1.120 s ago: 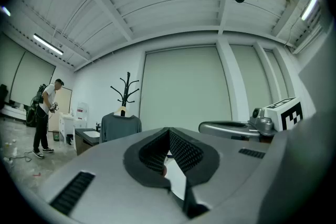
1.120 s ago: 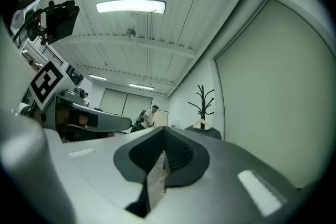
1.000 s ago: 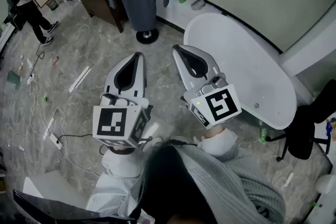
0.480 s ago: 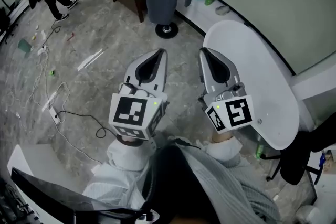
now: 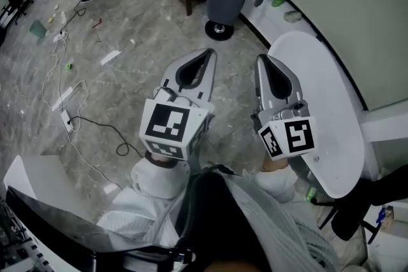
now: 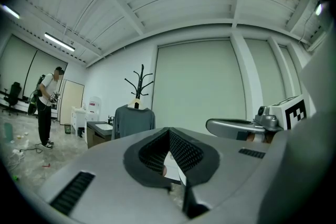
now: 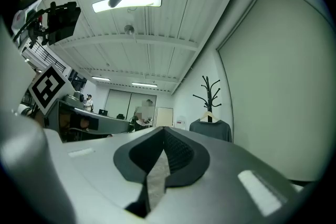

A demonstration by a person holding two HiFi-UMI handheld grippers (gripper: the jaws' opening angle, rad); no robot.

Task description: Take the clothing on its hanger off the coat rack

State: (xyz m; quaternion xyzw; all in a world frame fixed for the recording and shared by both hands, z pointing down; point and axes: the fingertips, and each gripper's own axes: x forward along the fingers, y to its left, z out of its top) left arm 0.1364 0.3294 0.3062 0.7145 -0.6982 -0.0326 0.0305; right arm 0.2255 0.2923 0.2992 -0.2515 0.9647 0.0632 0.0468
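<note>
Hanging from the coat rack, grey clothing; left gripper and right gripper jaws closed, empty.

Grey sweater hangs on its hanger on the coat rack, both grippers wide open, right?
No: left gripper and right gripper are shut and empty, as the gripper views show. The grey sweater does hang on its hanger on the coat rack.

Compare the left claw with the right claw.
In the head view, the left claw shows over the floor, the right claw beside the white table. In their own views, the grey garment lies left of the left claw's tip, right of the right claw's. Both are shut, empty, aimed toward the coat rack.
</note>
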